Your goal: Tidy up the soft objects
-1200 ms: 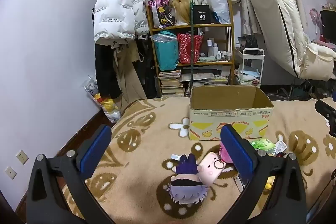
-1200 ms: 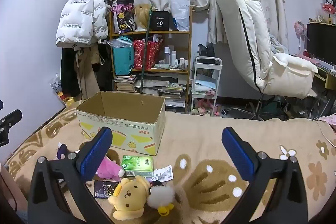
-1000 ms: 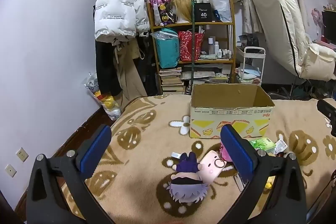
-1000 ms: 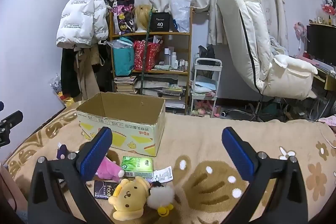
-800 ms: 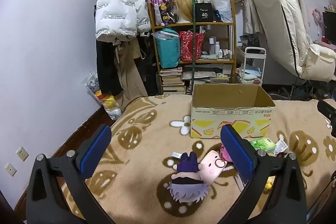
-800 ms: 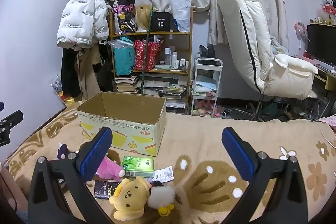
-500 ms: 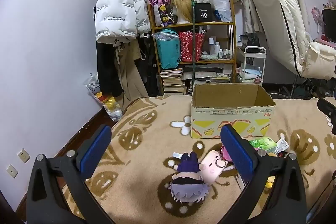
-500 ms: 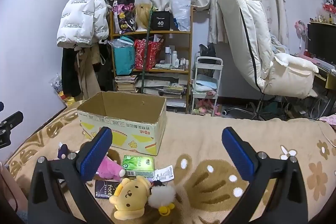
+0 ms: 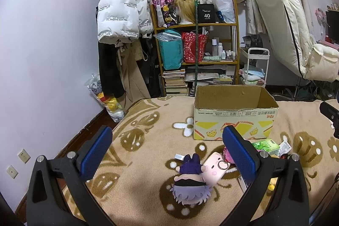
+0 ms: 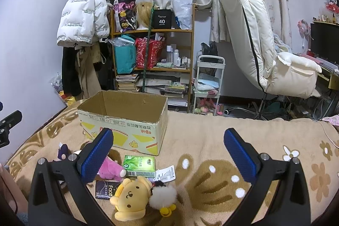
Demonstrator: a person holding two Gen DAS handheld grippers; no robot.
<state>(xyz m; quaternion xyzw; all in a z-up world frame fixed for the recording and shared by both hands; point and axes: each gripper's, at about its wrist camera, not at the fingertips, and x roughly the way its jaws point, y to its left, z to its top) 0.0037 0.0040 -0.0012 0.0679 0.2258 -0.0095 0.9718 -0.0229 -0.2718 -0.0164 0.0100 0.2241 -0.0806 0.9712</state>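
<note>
Left wrist view: both grippers' jaws are held spread, empty. Before the box (image 9: pixel 233 113), the doll (image 9: pixel 191 181) could be pinched together with the pink plush (image 9: pixel 215 166) touching it.

Patterned tan blanket (image 10: pixel 211 141) carries an open cardboard box (image 10: pixel 127 122), plush toys (image 10: pixel 131 196), a green tissue pack (image 10: pixel 139 164) and a tag (image 10: pixel 167 173).

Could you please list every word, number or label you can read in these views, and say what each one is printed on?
"40": black box on the wooden shelf's top; the small line beneath is too small.
"Face": dark flat packet on the beige blanket.
White puffer jacket: repeated slogan, mirrored, not reliably readable.
Open cardboard box: red print, upside down, unreadable.
Green tissue pack and white paper tag: too small.
</note>
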